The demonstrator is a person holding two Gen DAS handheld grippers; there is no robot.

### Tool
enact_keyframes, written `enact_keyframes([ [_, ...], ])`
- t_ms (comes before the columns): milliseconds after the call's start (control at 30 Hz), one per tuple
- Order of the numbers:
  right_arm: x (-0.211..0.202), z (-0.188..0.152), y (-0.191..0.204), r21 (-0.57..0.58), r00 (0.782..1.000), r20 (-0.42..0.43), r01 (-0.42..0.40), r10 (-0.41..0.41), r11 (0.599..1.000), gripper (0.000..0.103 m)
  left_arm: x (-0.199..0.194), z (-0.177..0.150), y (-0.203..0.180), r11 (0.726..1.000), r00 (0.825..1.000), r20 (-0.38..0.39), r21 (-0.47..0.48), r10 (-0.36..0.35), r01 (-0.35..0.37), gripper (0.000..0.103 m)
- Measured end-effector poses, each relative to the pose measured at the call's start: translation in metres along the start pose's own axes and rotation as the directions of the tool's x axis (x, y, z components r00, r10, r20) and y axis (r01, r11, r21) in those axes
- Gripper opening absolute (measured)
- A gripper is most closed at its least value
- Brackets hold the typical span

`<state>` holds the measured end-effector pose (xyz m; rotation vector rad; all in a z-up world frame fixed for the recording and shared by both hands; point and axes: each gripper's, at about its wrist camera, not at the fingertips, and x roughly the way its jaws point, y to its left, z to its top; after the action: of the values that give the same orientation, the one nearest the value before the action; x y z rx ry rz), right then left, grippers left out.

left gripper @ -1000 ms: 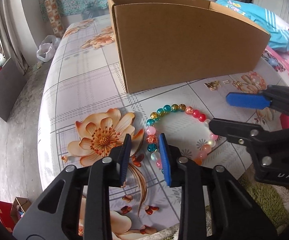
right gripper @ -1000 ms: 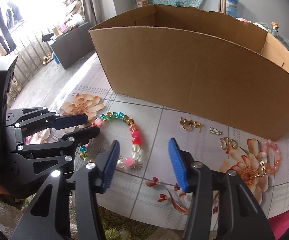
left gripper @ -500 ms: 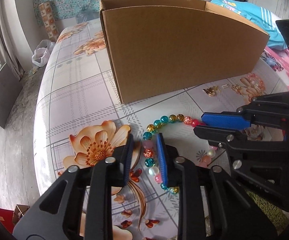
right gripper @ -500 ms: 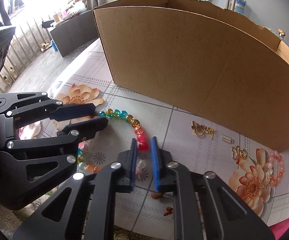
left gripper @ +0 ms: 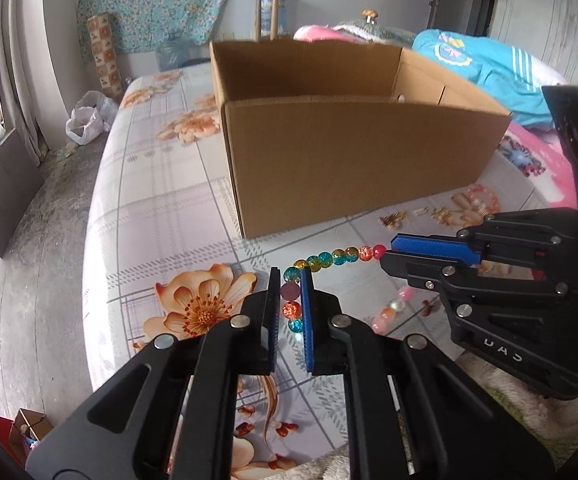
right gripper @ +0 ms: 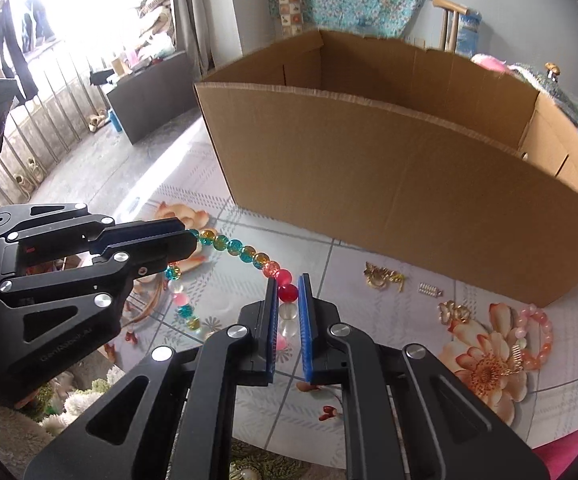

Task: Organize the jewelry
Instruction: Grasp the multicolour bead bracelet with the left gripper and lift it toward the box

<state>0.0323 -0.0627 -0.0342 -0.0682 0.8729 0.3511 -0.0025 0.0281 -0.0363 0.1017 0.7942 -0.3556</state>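
A string of coloured glass beads (left gripper: 335, 257) is stretched between my two grippers above the floral tablecloth (left gripper: 149, 200). My left gripper (left gripper: 290, 276) is closing, and its blue pads press on pink, orange and teal beads of the string's left part. My right gripper (right gripper: 288, 284) is shut on a red bead and a clear one. From the right wrist, the left gripper (right gripper: 191, 240) shows at the left, with the beads (right gripper: 233, 246) running from it to the right pads. The rest of the string sags below. An open cardboard box (left gripper: 349, 160) stands just behind.
Small gold pieces (right gripper: 381, 276), a tiny spring (right gripper: 429, 290) and a gold charm (right gripper: 453, 312) lie in front of the box (right gripper: 409, 184). A pink bead bracelet (right gripper: 537, 336) rests on a printed flower at the right. Bedding is piled behind the box; the table edge drops to the floor at the left.
Both grippers have closed on the bead string, the right first, and risen a little. The string, which lay in a ring on the cloth, now hangs taut between them.
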Motion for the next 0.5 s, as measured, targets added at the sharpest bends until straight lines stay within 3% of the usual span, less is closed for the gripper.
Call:
enact_keyframes([
  [200,-0.044,0.013,-0.005,-0.032,0.991,0.129,0.025,-0.021,0.999,0.010,-0.043,0.024,-0.016,0.999,0.992,0.122,0.031,-0.020,0.016,0.009],
  [400,-0.097,0.052,-0.017,-0.068,0.952,0.305,0.059,-0.036,0.996,0.010,-0.083,0.071,-0.024,0.995,0.962,0.264,0.085,-0.066,0.045,0.009],
  [500,-0.105,0.077,-0.028,-0.071,0.939,0.343,0.050,-0.023,0.996,0.010,-0.087,0.100,-0.024,0.993,0.947,0.307,0.098,-0.095,0.068,0.009],
])
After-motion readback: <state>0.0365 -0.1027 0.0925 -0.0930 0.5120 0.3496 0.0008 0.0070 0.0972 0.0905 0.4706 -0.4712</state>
